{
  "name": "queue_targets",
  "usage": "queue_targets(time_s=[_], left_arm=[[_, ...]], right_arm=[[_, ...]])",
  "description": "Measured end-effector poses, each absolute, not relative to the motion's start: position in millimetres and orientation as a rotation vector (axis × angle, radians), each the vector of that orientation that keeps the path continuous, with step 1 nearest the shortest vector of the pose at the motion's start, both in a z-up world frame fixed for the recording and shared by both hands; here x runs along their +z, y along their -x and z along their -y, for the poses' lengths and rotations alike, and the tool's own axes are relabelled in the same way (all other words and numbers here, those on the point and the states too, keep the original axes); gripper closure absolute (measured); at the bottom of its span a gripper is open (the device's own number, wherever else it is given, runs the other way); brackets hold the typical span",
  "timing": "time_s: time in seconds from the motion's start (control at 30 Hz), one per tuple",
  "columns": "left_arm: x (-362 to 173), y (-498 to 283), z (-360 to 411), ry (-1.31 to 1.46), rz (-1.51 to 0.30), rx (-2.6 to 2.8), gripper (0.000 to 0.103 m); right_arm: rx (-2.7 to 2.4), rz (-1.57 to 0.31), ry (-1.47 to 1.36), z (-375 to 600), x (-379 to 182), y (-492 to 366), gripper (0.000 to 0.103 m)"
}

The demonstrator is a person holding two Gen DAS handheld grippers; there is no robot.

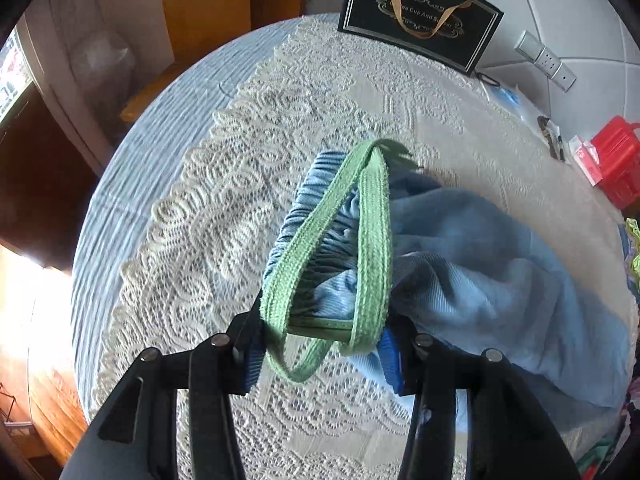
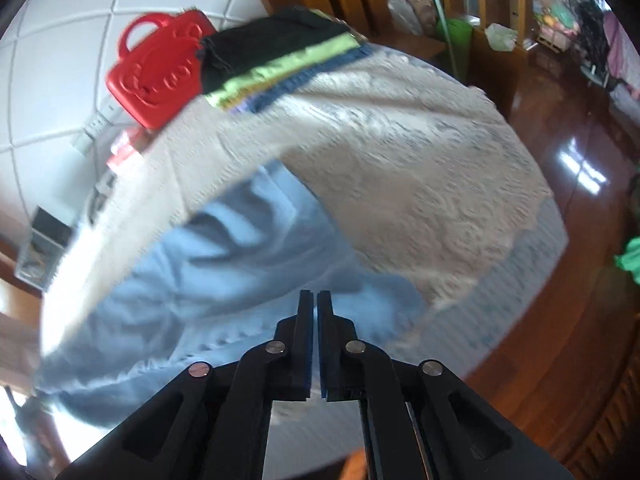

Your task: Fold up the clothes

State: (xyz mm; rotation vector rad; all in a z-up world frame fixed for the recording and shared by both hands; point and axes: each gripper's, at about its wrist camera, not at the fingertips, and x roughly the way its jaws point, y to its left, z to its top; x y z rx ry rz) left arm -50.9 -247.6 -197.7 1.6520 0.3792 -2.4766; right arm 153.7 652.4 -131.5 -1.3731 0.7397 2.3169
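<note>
A light blue garment [image 1: 460, 248] with a gathered waistband and a green drawstring loop [image 1: 372, 232] lies on the lace-covered round table [image 1: 240, 184]. My left gripper [image 1: 324, 344] has its jaws wide apart around the waistband, and the green drawstring hangs between them. In the right wrist view the same blue garment [image 2: 224, 264] is blurred and spreads across the table [image 2: 420, 160]. My right gripper [image 2: 315, 300] is shut just above the garment's near edge; I cannot tell whether cloth is pinched in it.
A stack of folded clothes [image 2: 280, 60] in black, lime and blue sits at the table's far side beside a red plastic case [image 2: 156, 72]. A black gift bag [image 1: 420, 12] stands at the back. A wooden floor [image 2: 560, 160] surrounds the table.
</note>
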Motion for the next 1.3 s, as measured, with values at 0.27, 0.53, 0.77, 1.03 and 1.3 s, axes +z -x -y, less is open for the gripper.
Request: queue_targets(time_s=[0.27,0.53,0.77,1.03,1.3], left_arm=[[-170.7,26.1,248.4,-1.694,-0.417,-2.38,0.035],[-131.6,43.3,247.7,-1.629,-0.48,-2.406,0.024],[-169.0,97.1,220.7,-1.721,-0.386,-2.384,0.024],[-218.9,93.4,191.9,-1.741,-0.111,-2.342,0.02],[-226.1,90.8,167.0,-1.64,0.085,-2.333,0.016]], right_arm=[[2.333,-0.732,1.453,-665.5,-151.4,-131.7,0.079],[2.32,-0.774,1.461,-660.9,-147.2,-110.3,0.051],[2.19,-0.801,1.517,-658.0,-154.0,-112.1,0.063],[2.098,-0.869,1.496,-656.6,-168.0,-125.8,0.062],[2.043,-0.832,1.466,-649.4,-195.9,-114.9,0.062]])
